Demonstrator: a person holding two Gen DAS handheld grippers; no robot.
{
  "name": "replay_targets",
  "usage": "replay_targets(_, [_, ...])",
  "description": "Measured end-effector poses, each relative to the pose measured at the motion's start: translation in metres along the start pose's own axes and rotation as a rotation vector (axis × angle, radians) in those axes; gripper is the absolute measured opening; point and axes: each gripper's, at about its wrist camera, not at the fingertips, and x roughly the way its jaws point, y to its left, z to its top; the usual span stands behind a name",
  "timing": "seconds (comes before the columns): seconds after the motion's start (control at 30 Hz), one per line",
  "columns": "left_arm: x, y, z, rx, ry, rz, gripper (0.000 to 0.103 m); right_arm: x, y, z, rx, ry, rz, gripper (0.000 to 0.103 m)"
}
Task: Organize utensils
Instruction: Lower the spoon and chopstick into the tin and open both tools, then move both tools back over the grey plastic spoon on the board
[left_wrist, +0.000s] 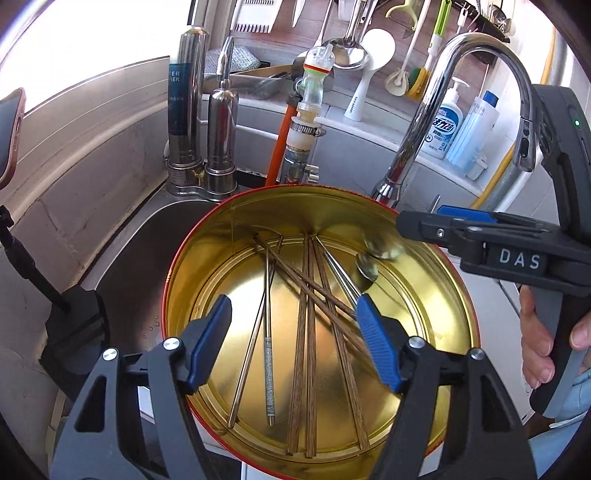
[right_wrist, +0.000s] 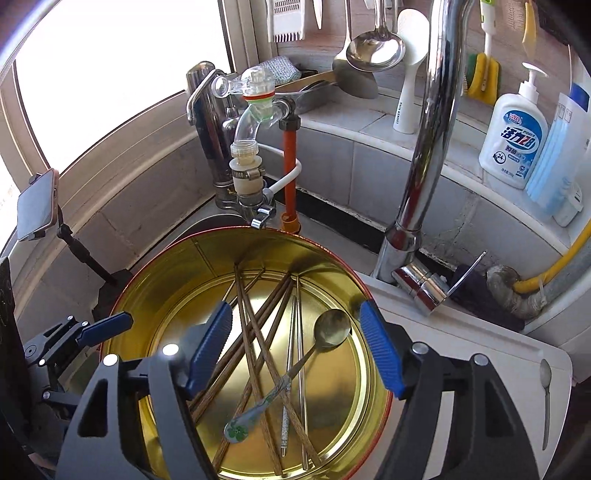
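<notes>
A steel kitchen sink (left_wrist: 140, 258) sits below a sunlit window, a chrome gooseneck faucet (right_wrist: 432, 147) behind. The round gold-lined tin (right_wrist: 177, 273) holds wooden chopsticks (right_wrist: 255, 354), metal chopsticks (left_wrist: 269, 354) and a steel spoon (right_wrist: 328, 332). Both the left gripper (left_wrist: 295, 339) and the right gripper (right_wrist: 295, 347) hover with fingers spread, empty.

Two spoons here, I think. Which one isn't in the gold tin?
The plain spoon lying alone on the white board right of the tin. The other spoon, with a green-patterned handle, lies inside among the chopsticks.
</notes>
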Motion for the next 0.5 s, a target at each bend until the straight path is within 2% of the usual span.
replay_targets(0.3, [-0.001, 0.001, -0.002, -0.014, 0.007, -0.006, 0.069, -0.004, 0.004, -0.001, -0.004, -0.008, -0.003, 0.08])
replay_targets(0.43, [-0.003, -0.001, -0.003, -0.015, 0.004, -0.009, 0.072, -0.009, 0.003, -0.002, 0.002, -0.015, -0.007, 0.09])
replay_targets(0.5, [-0.005, -0.002, -0.002, -0.013, -0.001, -0.013, 0.074, -0.014, 0.001, -0.003, 0.01, -0.026, -0.009, 0.091])
